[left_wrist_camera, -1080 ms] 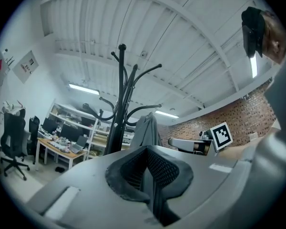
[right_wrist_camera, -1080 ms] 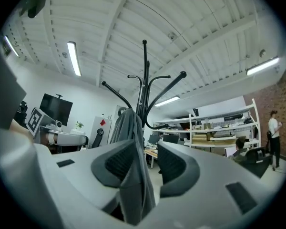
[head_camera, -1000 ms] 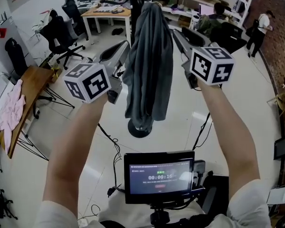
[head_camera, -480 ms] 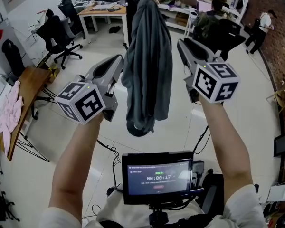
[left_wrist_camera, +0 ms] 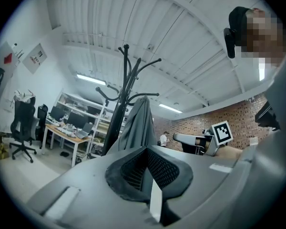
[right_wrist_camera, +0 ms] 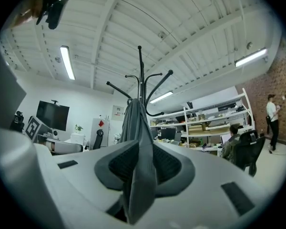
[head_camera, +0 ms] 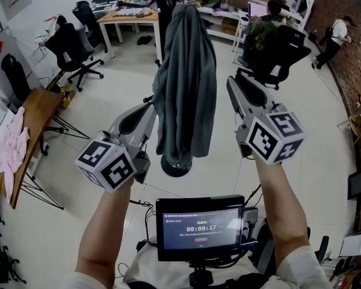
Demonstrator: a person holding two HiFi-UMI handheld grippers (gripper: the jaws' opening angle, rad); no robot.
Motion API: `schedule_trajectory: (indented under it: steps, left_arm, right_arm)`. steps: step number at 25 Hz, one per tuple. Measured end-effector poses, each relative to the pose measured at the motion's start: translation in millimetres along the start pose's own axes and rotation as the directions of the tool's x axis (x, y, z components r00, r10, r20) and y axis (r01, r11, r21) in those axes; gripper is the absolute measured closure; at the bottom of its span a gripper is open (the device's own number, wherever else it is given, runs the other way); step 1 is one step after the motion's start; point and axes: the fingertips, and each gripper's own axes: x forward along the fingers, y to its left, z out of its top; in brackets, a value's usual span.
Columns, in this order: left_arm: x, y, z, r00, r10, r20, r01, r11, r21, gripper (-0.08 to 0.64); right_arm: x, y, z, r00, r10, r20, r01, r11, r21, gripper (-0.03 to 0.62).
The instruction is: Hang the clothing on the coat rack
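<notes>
A grey garment (head_camera: pixel 186 83) hangs from the top of the black coat rack (head_camera: pixel 176 163) straight ahead, and nothing else touches it. My left gripper (head_camera: pixel 149 104) is low on the garment's left, clear of it, shut and empty. My right gripper (head_camera: pixel 231 84) is on the garment's right, also clear of it. Its jaws have just been closing and now stand a narrow gap apart with nothing between them. In the right gripper view the distant garment (right_wrist_camera: pixel 133 118) and rack (right_wrist_camera: pixel 140 75) line up with that gap. The left gripper view shows the garment (left_wrist_camera: pixel 136 128) beyond the shut jaws.
A small screen (head_camera: pixel 200 226) is mounted at my chest. A wooden table (head_camera: pixel 39 110) with a pink cloth (head_camera: pixel 12 140) is at the left. Office chairs (head_camera: pixel 75 47) and desks stand behind. A black chair (head_camera: pixel 277 53) is beyond my right gripper. A seated person (head_camera: pixel 275 11) is at the shelves.
Both grippers have drawn back from the garment, down and toward me. The garment stays hanging on the rack.
</notes>
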Motion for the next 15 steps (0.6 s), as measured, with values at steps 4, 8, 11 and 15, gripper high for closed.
schedule_trajectory:
  steps: [4,8,11,15]
  left_arm:
    - [-11,-3,-10,1.0,0.002,-0.019,-0.003,1.0,-0.016,0.56]
    - [-23,-10,-24,0.999,0.005,-0.049,-0.005,1.0,-0.015,0.56]
    - [-31,-17,-35,0.998,-0.001,-0.066,-0.001,1.0,-0.025,0.56]
    - [-41,-24,-44,0.998,-0.009,-0.069,0.005,0.998,-0.055,0.56]
  right_arm:
    - [-13,19,-15,0.999,0.024,-0.024,-0.024,1.0,-0.004,0.506]
    - [-32,33,-31,0.998,0.045,-0.041,-0.043,0.998,0.043,0.506]
    - [-49,34,-39,0.998,0.043,-0.042,-0.039,0.995,0.087,0.506]
    - [-65,32,-49,0.998,0.039,-0.045,-0.033,0.991,0.127,0.506]
